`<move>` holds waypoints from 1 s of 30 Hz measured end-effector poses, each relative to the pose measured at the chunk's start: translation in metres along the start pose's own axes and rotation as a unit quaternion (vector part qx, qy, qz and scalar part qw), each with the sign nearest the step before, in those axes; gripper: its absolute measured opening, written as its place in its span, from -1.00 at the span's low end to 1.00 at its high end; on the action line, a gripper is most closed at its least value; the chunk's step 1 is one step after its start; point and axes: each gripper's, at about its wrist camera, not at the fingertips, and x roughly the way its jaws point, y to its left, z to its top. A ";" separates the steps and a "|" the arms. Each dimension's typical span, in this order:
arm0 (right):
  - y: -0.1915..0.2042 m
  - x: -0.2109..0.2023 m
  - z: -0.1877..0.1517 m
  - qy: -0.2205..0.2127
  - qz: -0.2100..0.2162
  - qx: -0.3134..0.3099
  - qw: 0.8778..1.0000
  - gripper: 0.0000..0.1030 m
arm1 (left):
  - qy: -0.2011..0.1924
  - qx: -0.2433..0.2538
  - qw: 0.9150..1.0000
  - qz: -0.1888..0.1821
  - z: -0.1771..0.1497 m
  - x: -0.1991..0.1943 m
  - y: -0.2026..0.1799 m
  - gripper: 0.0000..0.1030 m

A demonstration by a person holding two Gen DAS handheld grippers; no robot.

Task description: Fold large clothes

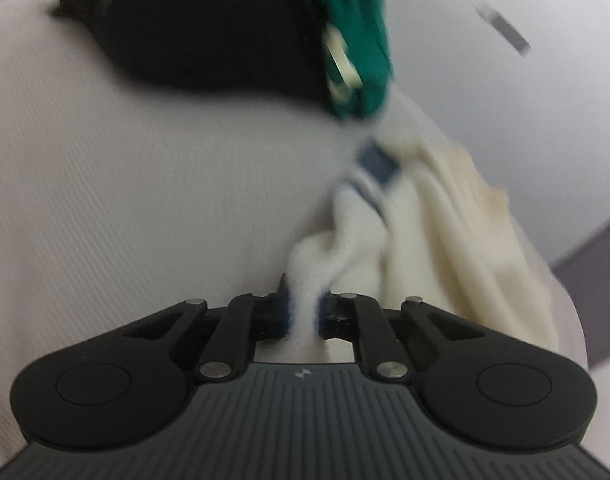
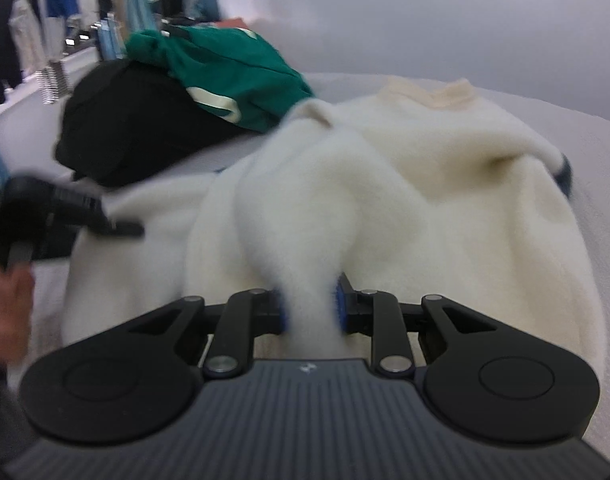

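While lying rumpled on pale bed cover (image 2: 585,128), cream fleece sweater (image 2: 425,184) being pinched by both: left gripper (image 1: 304,312) clamping a bunched fold, right gripper (image 2: 311,308) clamping another. Black garment (image 2: 137,128), green garment (image 2: 233,68) heaped just beyond.

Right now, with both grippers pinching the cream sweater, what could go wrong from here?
1. Both the left gripper and the right gripper hold only narrow bunches of the cream fleece sweater; a hard pull might slip one out.
2. The green garment and black garment lie close beside the sweater, so a sweeping fold could drag them.
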 end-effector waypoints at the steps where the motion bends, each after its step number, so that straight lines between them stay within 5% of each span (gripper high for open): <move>1: 0.002 -0.002 0.001 -0.004 0.009 -0.003 1.000 -0.52 | -0.014 0.002 1.000 0.014 0.015 -0.004 0.003 -0.77; 6: 0.010 -0.011 0.003 -0.026 0.059 -0.010 0.998 -0.52 | -0.104 0.020 0.990 0.094 0.096 -0.024 0.016 -0.77; 10: 0.009 -0.013 0.006 -0.038 0.123 0.012 0.992 -0.53 | -0.176 0.063 0.964 0.187 0.143 -0.019 0.015 -0.77; 13: 0.013 -0.005 0.005 -0.025 0.150 0.009 0.988 -0.53 | -0.179 0.062 0.952 0.240 0.163 0.010 0.027 -0.77; 20: 0.016 0.046 0.000 0.059 0.159 0.027 0.985 -0.53 | -0.160 0.094 0.948 0.258 0.153 0.058 0.048 -0.76; 24: 0.014 0.065 0.001 0.081 0.158 0.048 0.983 -0.53 | -0.145 0.079 0.956 0.242 0.149 0.056 0.050 -0.73; 27: 0.015 0.068 0.007 0.083 0.158 0.048 0.983 -0.50 | -0.109 0.065 0.967 0.223 0.145 0.045 0.052 -0.27; 29: 0.017 0.066 0.010 0.081 0.157 0.049 0.983 -0.50 | -0.100 0.053 0.974 0.195 0.137 0.032 0.052 0.22; 30: 0.018 0.065 0.010 0.081 0.157 0.052 0.983 -0.50 | -0.099 0.054 0.977 0.178 0.131 0.025 0.049 0.26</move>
